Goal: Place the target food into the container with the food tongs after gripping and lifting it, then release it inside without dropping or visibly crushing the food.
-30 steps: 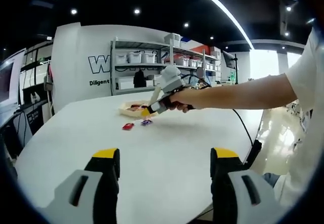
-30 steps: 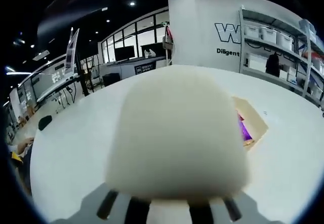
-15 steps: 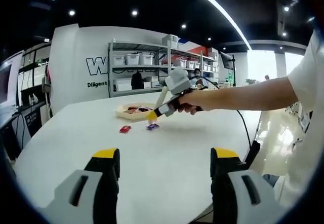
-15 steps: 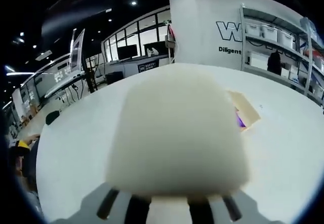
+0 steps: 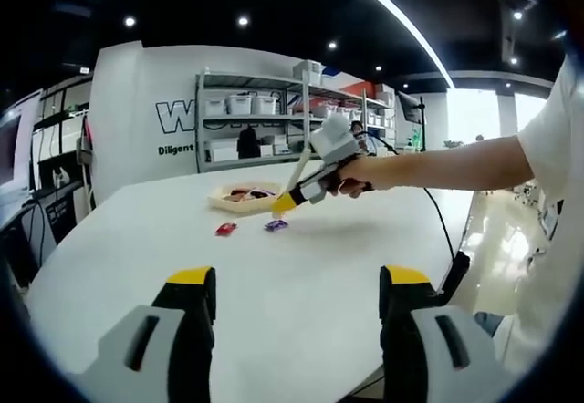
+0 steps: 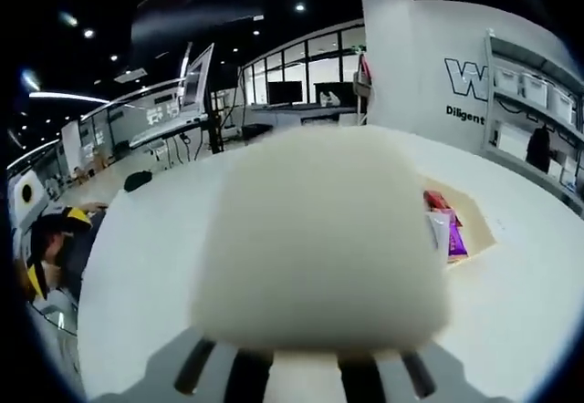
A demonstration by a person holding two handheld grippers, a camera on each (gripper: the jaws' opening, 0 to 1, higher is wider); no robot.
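My left gripper [image 5: 298,298] stands open low over the white table [image 5: 301,266], nothing between its yellow-tipped jaws. Across the table a person's hand carries my right gripper [image 5: 312,187], shut on the pale food tongs [image 5: 294,189], whose yellow tip [image 5: 281,205] hangs just above a purple packet [image 5: 276,225]. A red packet [image 5: 225,229] lies to its left. Behind them sits the shallow beige tray [image 5: 219,204] with more packets. In the right gripper view a pale block of the tongs [image 6: 319,239] hides my jaws; the tray [image 6: 481,230] with purple and red packets shows at the right.
Shelving with white bins [image 5: 265,107] lines the far wall. A black cable [image 5: 443,230] runs off the table's right edge, beside the person's arm [image 5: 447,168]. Desks with monitors [image 6: 196,79] stand beyond the table in the right gripper view.
The right gripper with the tongs has lifted and drifted right, from by the tray to above the purple packet. The right gripper view has swung; the tray sits further right.
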